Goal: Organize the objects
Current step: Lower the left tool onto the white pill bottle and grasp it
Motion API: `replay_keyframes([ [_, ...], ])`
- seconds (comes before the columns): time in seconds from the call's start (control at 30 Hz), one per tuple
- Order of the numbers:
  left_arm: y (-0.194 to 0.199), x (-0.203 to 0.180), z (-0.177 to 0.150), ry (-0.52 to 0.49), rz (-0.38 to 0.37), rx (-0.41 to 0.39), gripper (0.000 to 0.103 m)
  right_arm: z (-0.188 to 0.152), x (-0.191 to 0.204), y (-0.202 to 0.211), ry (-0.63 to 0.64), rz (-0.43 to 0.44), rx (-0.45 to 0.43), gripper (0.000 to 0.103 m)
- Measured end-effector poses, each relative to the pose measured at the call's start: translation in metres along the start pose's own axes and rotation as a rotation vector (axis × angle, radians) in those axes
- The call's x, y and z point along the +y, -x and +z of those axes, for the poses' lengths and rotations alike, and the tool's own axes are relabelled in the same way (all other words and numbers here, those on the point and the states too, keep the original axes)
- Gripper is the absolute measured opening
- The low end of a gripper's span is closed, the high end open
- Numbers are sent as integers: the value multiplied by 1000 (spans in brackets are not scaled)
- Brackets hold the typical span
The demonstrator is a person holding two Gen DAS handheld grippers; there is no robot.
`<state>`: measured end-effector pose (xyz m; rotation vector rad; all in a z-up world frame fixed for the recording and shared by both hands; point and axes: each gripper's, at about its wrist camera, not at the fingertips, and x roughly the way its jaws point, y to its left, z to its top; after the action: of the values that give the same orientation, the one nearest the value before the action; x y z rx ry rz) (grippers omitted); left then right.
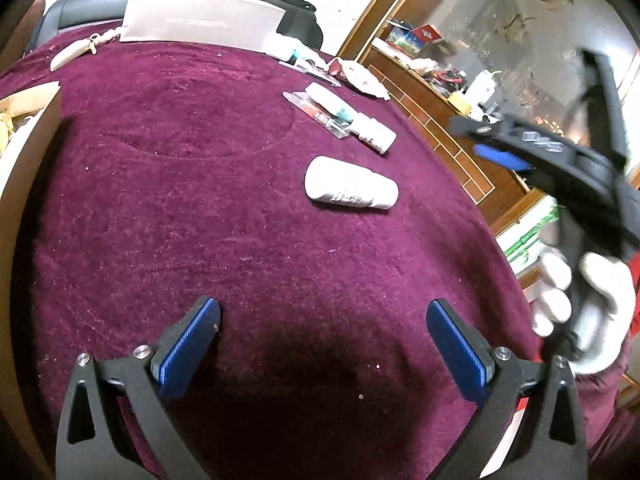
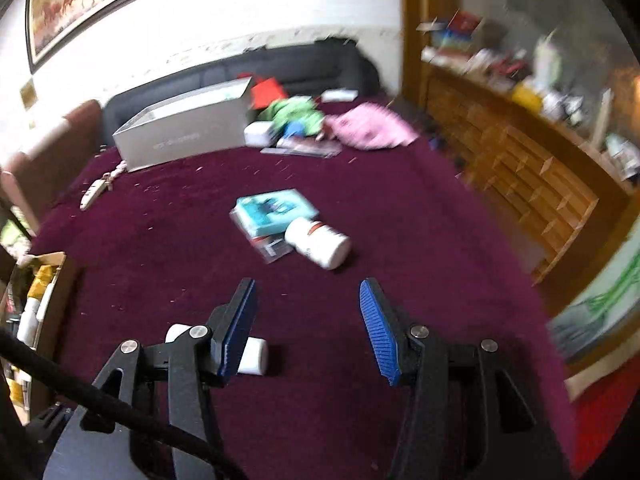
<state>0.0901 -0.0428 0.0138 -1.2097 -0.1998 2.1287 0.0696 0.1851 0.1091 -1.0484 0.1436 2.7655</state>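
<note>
Left wrist view shows the left claw [image 1: 323,334] spread wide and empty over the surface [image 1: 160,208]. Ahead of it, to its right, lies a white bottle [image 1: 351,186]; a second bottle [image 1: 372,135] and flat packets [image 1: 316,110] lie further ahead. I judge most sorting is not done. The right claw [image 2: 308,322] is partly apart with nothing between. At the left edge a cardboard box [image 1: 28,120] is cut off. The right view is blurred, so labels are unreadable.
</note>
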Motion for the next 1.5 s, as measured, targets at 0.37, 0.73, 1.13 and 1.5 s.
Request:
replay_keyframes([
  [0.37, -10, -22, -2, -100, 148, 45, 101, -5, 3, 51, 60, -96, -176, 64],
  [0.73, -33, -52, -11, -275, 386, 134, 102, -9, -12, 62, 65, -90, -218, 67],
  [1.13, -31, -51, -11, -263, 383, 135, 102, -14, -23, 65, 36, -55, -226, 69],
  [1.5, -31, -50, -12, -265, 383, 135, 102, -17, -31, 63, 15, -39, -204, 69],
])
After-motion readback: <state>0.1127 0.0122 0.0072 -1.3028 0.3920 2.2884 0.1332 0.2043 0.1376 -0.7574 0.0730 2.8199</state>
